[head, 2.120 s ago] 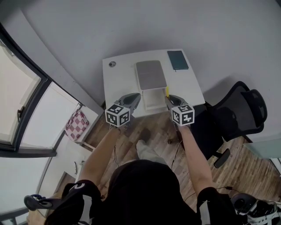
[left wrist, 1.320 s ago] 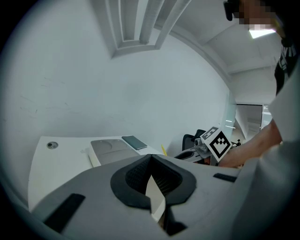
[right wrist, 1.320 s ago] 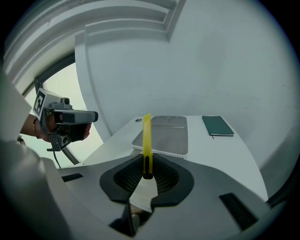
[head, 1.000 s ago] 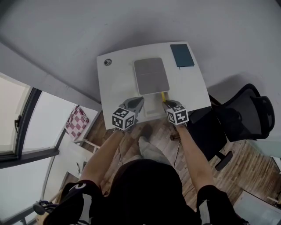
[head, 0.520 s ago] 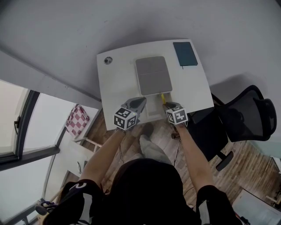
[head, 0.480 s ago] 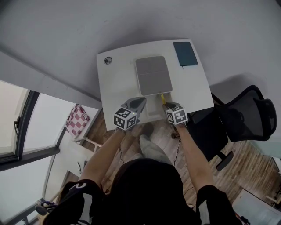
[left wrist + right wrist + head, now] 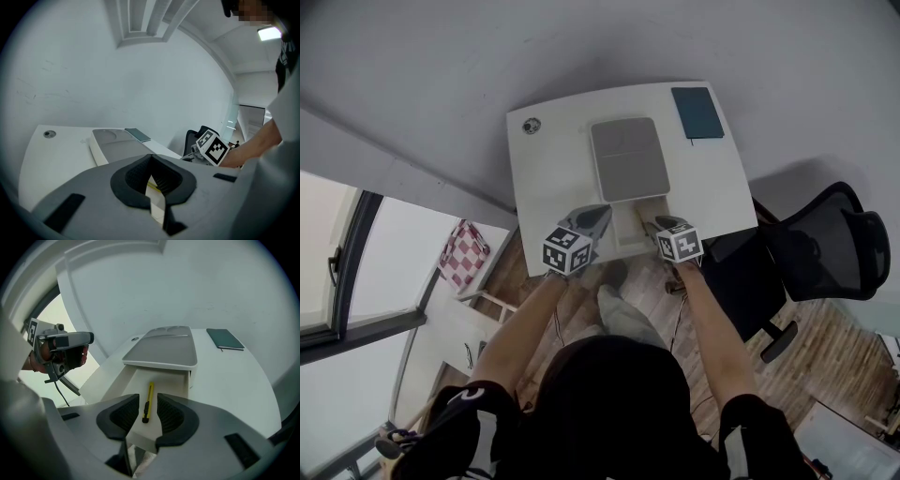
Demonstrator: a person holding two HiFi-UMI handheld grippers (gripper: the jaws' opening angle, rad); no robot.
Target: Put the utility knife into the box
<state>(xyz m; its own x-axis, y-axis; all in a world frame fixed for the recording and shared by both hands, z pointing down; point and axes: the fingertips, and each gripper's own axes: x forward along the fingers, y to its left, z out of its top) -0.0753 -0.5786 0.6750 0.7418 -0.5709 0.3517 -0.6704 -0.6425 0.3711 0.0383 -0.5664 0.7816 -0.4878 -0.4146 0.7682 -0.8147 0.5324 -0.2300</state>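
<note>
The box has a grey lid (image 7: 628, 159) and a white drawer (image 7: 133, 385) pulled out toward me at the table's near edge. In the right gripper view the yellow utility knife (image 7: 148, 401) lies flat in the drawer. My right gripper (image 7: 148, 398) hovers just over it. Its jaws are opening, with the knife showing in the gap and no pad pressing on it. In the head view that gripper (image 7: 668, 225) sits at the drawer's right. My left gripper (image 7: 595, 217) is at the drawer's left, shut and empty (image 7: 150, 157).
A dark teal notebook (image 7: 697, 112) lies at the far right corner of the white table (image 7: 553, 178). A round grommet (image 7: 531, 126) sits at the far left. A black office chair (image 7: 825, 244) stands right of the table, and a checked cloth (image 7: 462, 257) lies on the floor to the left.
The yellow knife stuck out from my right gripper's tip before. It no longer shows there, and the gripper has drawn back slightly toward me. The left gripper has barely moved.
</note>
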